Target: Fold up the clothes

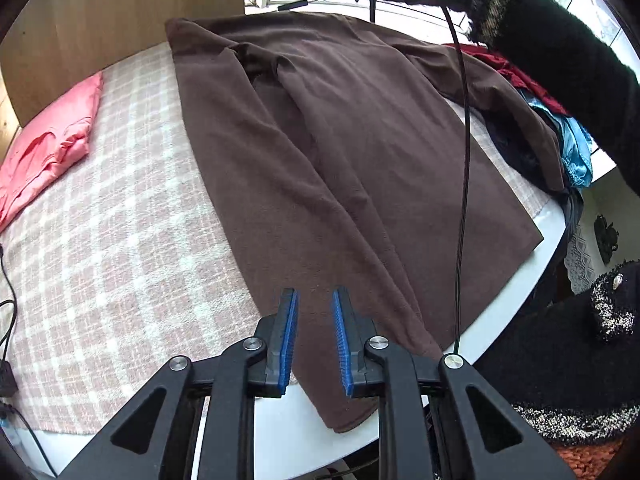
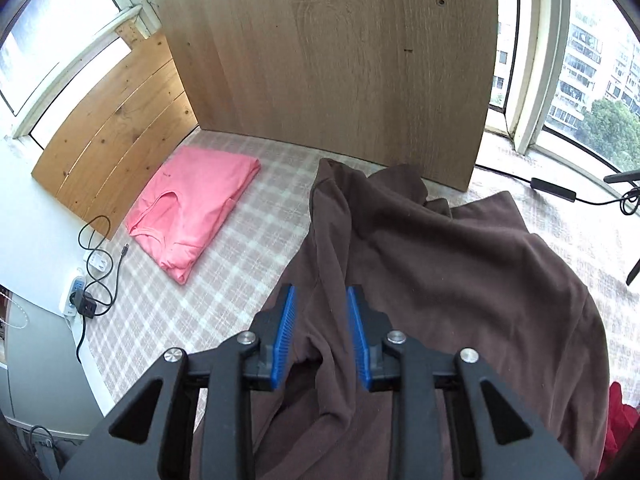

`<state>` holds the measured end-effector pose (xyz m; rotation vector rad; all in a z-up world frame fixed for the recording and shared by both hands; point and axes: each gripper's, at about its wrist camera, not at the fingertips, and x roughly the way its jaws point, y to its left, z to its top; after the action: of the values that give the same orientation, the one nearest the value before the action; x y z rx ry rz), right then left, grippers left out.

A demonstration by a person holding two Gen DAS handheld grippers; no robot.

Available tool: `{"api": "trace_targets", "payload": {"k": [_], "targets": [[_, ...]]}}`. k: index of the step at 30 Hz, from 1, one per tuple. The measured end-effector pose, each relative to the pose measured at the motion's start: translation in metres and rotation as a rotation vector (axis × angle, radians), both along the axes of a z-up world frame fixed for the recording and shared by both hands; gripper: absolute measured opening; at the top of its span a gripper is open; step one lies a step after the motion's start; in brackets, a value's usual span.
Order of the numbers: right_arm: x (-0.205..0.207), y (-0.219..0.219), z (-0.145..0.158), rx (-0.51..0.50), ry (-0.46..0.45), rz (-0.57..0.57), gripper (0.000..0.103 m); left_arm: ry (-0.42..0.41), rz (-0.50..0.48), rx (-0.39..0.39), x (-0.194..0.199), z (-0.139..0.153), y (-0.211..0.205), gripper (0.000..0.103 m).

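1. Left gripper (image 1: 316,300) with black arms and blue ribbed pads: jaws a little apart, nothing pinched, hanging just over the near edge of the big brown fleece top (image 1: 340,140).
2. Right gripper (image 2: 322,300), same black arms and blue pads: jaws apart too, a raised fold of the brown top running between the pads, no pad seen pressing on it.
3. Brown fleece top: spread out across the pink and white checked blanket (image 1: 120,240), one sleeve folded in over the middle, bottom corner hanging off the white table edge (image 1: 520,292).
4. Far end of the brown top: bunched up near the tall wooden board (image 2: 328,60) standing at the back.
5. Folded pink shirt (image 2: 196,208): flat on the checked blanket, off to the left side, well apart from the brown top.
6. Pile of other clothes, red and shiny blue (image 1: 576,148): on the right side, partly under the brown top's edge.
7. Fuzzy black sleeve (image 1: 560,64) of a person: up at the top right of the left view, hand wrapped round a dark handle.
8. Thin black cable (image 1: 464,160): hanging down over the brown top.
9. White power strip with a black plug (image 2: 80,300): beside the blanket on the left, wires curled near it.
10. Big windows (image 2: 580,60) behind the wooden board, buildings and trees outside.
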<state>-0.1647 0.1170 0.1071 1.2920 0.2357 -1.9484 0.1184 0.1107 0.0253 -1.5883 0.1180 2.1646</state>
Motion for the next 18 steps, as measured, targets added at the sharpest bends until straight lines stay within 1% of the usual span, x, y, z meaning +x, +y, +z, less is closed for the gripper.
{"api": "trace_targets", "payload": {"k": [1,2,3,4,5,7,8,10,11,12,13,15,18], "targets": [[-0.009,-0.008,-0.004,0.005,0.003,-0.004,0.046,-0.030,-0.026,-0.007,-0.001,-0.011,0.005,0.017],[-0.018,-0.016,-0.007,0.011,0.006,-0.007,0.046,-0.050,-0.046,-0.011,-0.002,-0.019,0.009,0.017],[-0.027,-0.024,-0.011,0.016,0.010,-0.010,0.046,-0.051,-0.055,-0.010,-0.001,-0.022,0.010,0.017],[-0.035,-0.032,-0.016,0.019,-0.002,-0.009,0.046,-0.053,-0.064,-0.009,0.000,-0.025,0.012,0.022],[-0.043,-0.040,-0.021,0.021,-0.023,-0.005,0.046,-0.056,-0.070,-0.004,0.000,-0.027,0.012,0.023],[-0.055,-0.056,-0.032,0.025,-0.068,0.007,0.046,-0.073,-0.067,0.019,-0.001,-0.027,0.008,0.022],[-0.058,-0.063,-0.037,0.041,-0.068,0.016,0.046,-0.081,-0.064,0.034,-0.002,-0.028,0.006,0.022],[-0.059,-0.075,-0.044,0.088,-0.038,0.035,0.046,-0.090,-0.058,0.053,-0.002,-0.029,0.002,0.022],[-0.060,-0.081,-0.048,0.112,-0.024,0.045,0.043,-0.092,-0.058,0.059,-0.001,-0.029,0.001,0.022],[-0.062,-0.085,-0.052,0.115,-0.033,0.062,0.033,-0.089,-0.061,0.058,0.000,-0.029,0.001,0.022],[-0.065,-0.086,-0.056,0.105,-0.057,0.082,0.007,-0.083,-0.065,0.055,0.001,-0.029,0.001,0.022],[-0.078,-0.080,-0.068,0.094,-0.080,0.061,0.007,-0.071,-0.069,0.051,0.005,-0.030,0.002,0.022],[-0.098,-0.067,-0.092,0.130,-0.107,0.011,0.007,-0.063,-0.057,0.062,0.006,-0.030,0.001,0.022]]}}
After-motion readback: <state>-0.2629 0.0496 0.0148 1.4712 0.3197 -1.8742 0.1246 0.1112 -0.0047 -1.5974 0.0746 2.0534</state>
